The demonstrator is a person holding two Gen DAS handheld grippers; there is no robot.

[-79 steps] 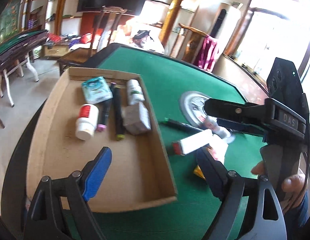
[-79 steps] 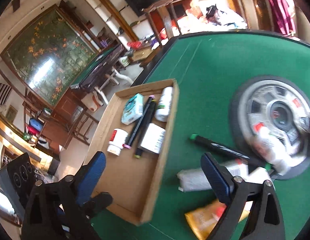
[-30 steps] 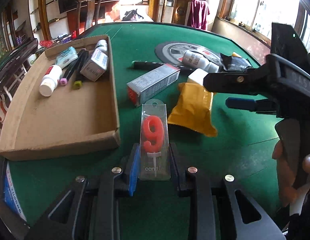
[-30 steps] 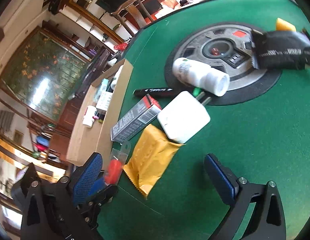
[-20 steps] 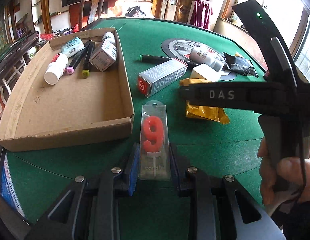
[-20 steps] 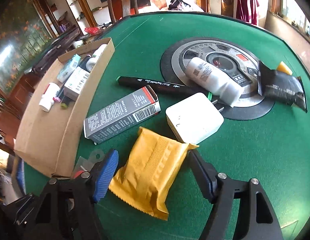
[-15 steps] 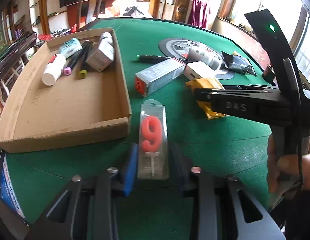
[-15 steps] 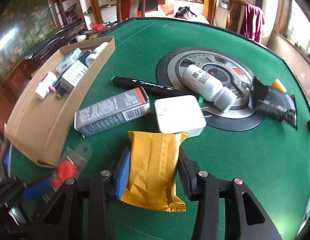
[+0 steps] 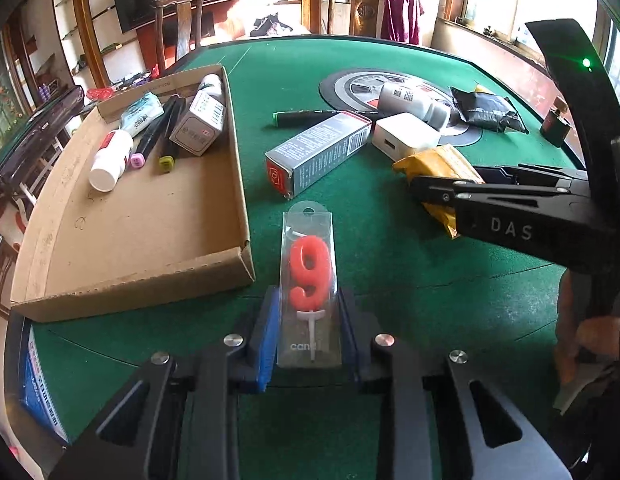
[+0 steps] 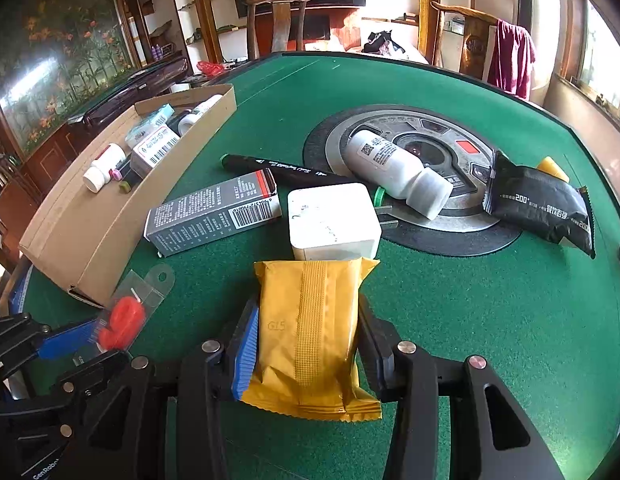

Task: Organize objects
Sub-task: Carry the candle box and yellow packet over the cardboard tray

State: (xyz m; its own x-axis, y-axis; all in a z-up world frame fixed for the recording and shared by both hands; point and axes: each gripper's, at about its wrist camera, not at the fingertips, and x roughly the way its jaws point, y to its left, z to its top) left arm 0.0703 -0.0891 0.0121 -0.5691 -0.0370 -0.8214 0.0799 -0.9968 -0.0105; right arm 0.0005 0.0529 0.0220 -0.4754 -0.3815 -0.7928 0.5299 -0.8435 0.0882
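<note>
A clear pack with a red "9" candle (image 9: 310, 276) stands between the blue pads of my left gripper (image 9: 308, 328), whose jaws are closing on it just above the green felt. In the right wrist view the same candle pack (image 10: 124, 322) shows at lower left. My right gripper (image 10: 306, 344) is shut on a yellow snack packet (image 10: 310, 312), pads pressing both long sides. From the left wrist view that yellow packet (image 9: 437, 164) sticks out of the right gripper (image 9: 429, 196) at mid right. The cardboard tray (image 9: 122, 216) lies left of both.
The tray holds a white bottle (image 9: 110, 156), markers, a small box and a wipes pack. On the felt lie a grey carton (image 9: 317, 152), a white charger (image 9: 405, 140), a black marker (image 9: 310, 116), a white bottle (image 9: 413, 104), a black pouch (image 9: 485, 112) and a round disc (image 9: 349, 84).
My right gripper swung over the yellow packet and shut on it from wide open. The left jaws loosened a little around the candle pack, then tightened again.
</note>
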